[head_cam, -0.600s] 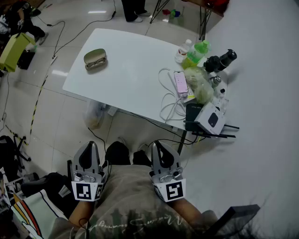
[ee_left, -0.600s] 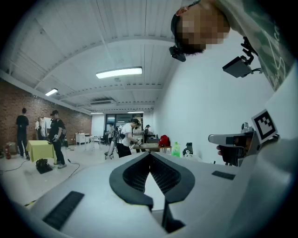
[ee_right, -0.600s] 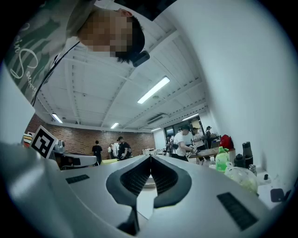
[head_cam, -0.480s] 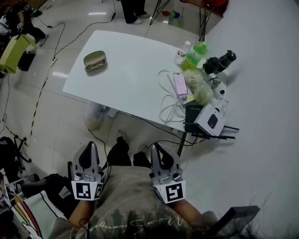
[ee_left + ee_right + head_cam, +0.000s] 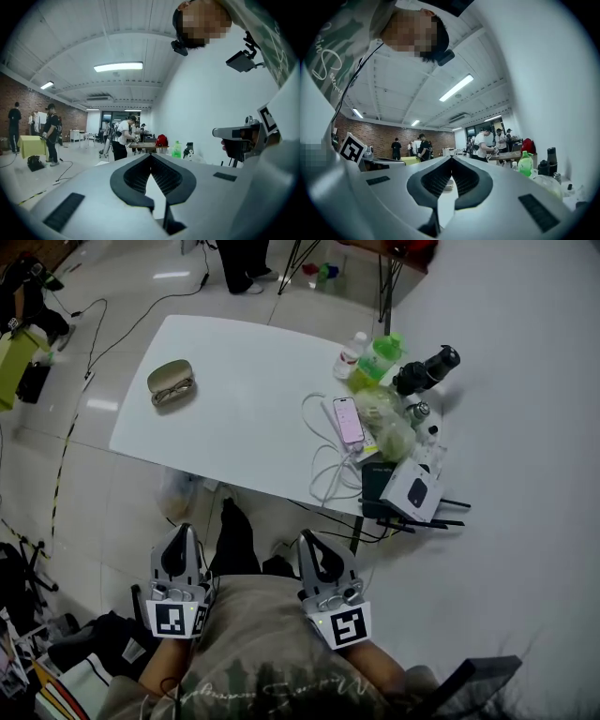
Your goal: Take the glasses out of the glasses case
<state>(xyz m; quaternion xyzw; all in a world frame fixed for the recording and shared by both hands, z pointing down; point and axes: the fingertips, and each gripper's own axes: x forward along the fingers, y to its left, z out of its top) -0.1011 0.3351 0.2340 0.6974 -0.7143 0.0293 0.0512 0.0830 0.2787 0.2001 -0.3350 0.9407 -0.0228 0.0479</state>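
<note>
Head view: glasses case [image 5: 172,382] well apart from left hand-held gripper [image 5: 179,534]

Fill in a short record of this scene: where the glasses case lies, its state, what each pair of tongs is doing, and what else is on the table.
Glasses case: on the white table, toward its left end, alone
Case state: looks open, glasses lying inside
Left tongs: shut, empty, held at the person's waist, short of the table
Right tongs: shut, empty, likewise short of the table
Table's right end: phone, cables, green bottle, other clutter
Task stage: not begun
</note>
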